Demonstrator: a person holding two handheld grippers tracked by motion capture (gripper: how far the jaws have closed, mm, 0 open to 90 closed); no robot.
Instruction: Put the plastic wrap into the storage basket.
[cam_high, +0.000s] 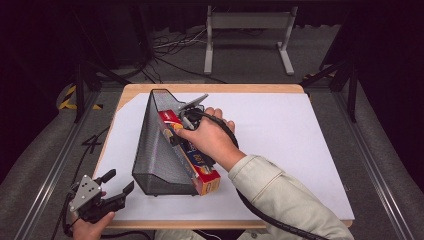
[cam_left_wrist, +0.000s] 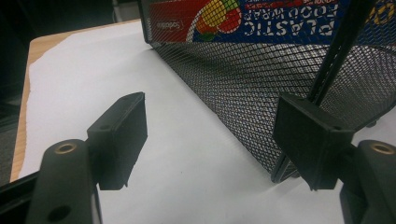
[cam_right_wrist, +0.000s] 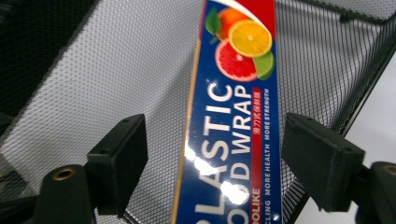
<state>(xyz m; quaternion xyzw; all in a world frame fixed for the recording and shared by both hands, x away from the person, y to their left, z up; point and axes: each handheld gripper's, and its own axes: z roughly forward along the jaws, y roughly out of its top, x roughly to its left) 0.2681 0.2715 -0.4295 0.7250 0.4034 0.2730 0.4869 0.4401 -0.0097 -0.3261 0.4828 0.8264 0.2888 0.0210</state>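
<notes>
- Right gripper (cam_right_wrist: 212, 158): jaws spread wide, one on each side of the plastic wrap box (cam_right_wrist: 233, 121), neither pad touching it. Released, grasping nothing.
- High view: right hand (cam_high: 207, 137) has that gripper over the box at mid-table, cable trailing back along the sleeve.
- Left gripper (cam_left_wrist: 210, 140): jaws wide apart, nothing between them. Released.
- High view: left gripper (cam_high: 111, 186) sits at the near-left corner of the table, well apart from the right hand; its jaws point toward the basket's near end.
- Plastic wrap box (cam_high: 192, 155): lies lengthwise inside the black mesh basket (cam_high: 155, 150), against its right wall, running near-to-far. Near end pokes out of the basket's low near end.
- Box face is blue and red with citrus artwork, lettering "PLASTIC FOOD WRAP".
- Left gripper view: basket's mesh wall (cam_left_wrist: 261, 88) is just beyond the right jaw, box label visible through the mesh.
- Basket stands on a white sheet (cam_high: 280, 135) covering the wooden table (cam_high: 215, 88).
</notes>
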